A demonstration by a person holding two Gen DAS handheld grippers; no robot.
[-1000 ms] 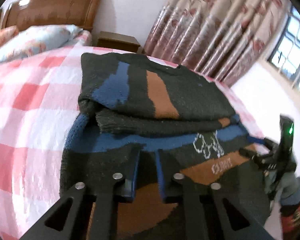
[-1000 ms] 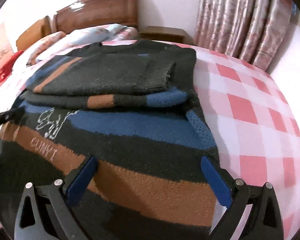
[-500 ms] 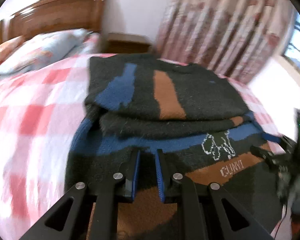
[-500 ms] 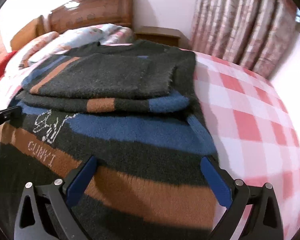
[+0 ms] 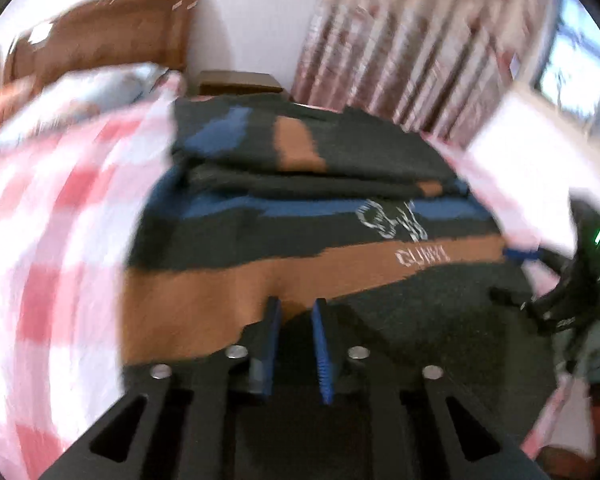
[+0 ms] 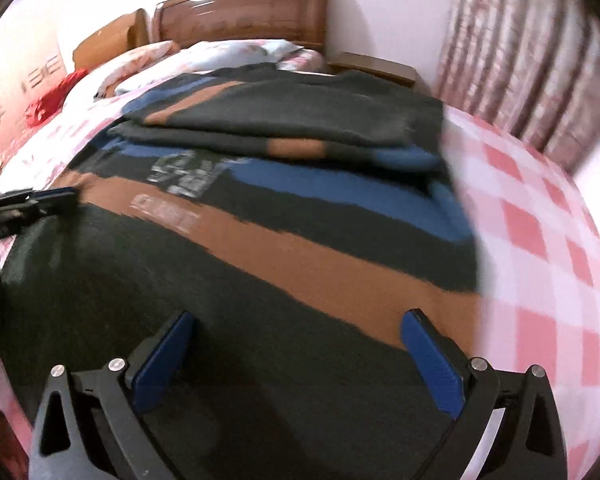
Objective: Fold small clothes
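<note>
Lying flat on the pink-checked bed (image 6: 540,240), the dark sweater (image 6: 260,280) with blue and orange stripes has its sleeves folded over its upper half. The left claw (image 5: 294,312) is nearly closed with a narrow gap, empty above the orange stripe. The right claw (image 6: 296,328) gapes wide over the hem.

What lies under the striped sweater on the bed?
The sweater lies on the pink checked bedspread, which shows around its edges. The bedspread directly beneath it is covered and cannot be seen.
</note>
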